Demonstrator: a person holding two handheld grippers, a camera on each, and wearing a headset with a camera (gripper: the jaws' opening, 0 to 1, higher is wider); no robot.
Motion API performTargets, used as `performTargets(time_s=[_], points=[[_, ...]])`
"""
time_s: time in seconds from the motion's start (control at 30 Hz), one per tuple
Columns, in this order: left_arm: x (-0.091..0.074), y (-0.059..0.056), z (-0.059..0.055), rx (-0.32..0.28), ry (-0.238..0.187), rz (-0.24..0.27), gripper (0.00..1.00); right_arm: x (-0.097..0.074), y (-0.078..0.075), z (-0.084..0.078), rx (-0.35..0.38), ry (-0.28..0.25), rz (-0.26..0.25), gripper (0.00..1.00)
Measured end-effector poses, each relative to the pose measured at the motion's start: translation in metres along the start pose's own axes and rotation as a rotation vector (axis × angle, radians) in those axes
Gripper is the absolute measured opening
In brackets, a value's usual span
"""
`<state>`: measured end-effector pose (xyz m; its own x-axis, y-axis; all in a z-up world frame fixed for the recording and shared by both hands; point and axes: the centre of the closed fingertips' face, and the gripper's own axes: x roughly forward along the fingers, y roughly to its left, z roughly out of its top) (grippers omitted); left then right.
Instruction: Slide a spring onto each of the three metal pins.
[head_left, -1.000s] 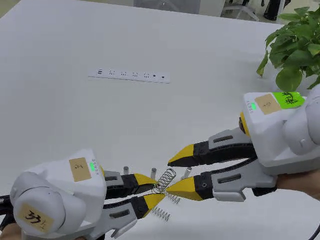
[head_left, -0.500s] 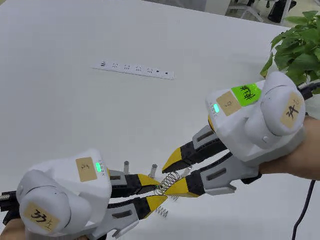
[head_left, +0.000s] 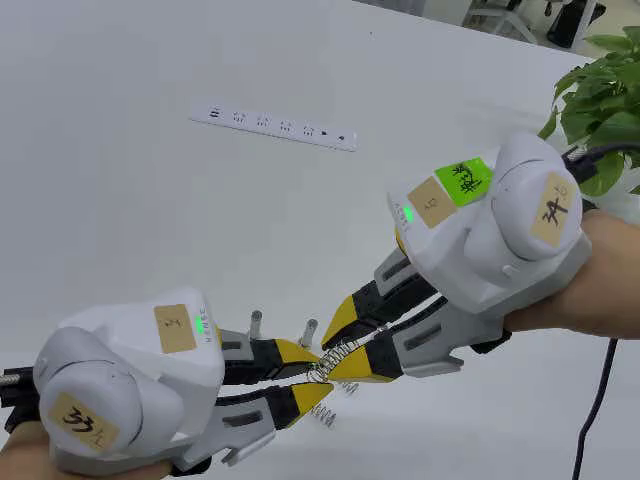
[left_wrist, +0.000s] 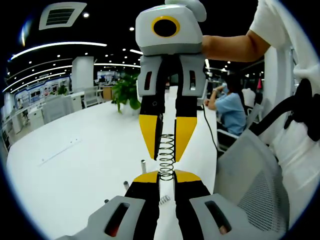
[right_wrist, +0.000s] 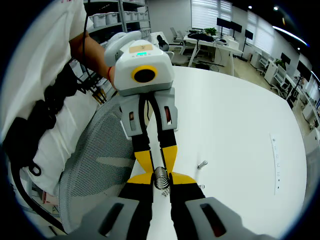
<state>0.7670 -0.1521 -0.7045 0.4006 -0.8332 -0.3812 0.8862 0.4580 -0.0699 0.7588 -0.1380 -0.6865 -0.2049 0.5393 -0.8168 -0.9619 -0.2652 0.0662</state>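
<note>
One spring (left_wrist: 166, 152) is held clamped at one end in the left claw (left_wrist: 166, 176) and at the other in the right claw (right_wrist: 161, 179), just beside the nearest metal pin (head_left: 309, 330).

A white power strip (head_left: 273, 129) lies on the white bench (head_left: 110, 210) in the upper middle of the head view, a leafy green plant (head_left: 598, 80) stands at upper right, and a black cable (head_left: 590, 425) trails at lower right.
</note>
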Motion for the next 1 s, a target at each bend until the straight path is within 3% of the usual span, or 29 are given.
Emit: performTargets(time_s=[0.73,1.0], points=[[-0.005,0.002,-0.008,-0.006,-0.017,0.016,0.11,0.01,0.0,0.004,0.002,0.041,0.029,0.12],[-0.013,0.009,-0.014,-0.025,-0.029,0.037,0.15,0.015,-0.004,0.009,0.007,0.041,0.032,0.12]])
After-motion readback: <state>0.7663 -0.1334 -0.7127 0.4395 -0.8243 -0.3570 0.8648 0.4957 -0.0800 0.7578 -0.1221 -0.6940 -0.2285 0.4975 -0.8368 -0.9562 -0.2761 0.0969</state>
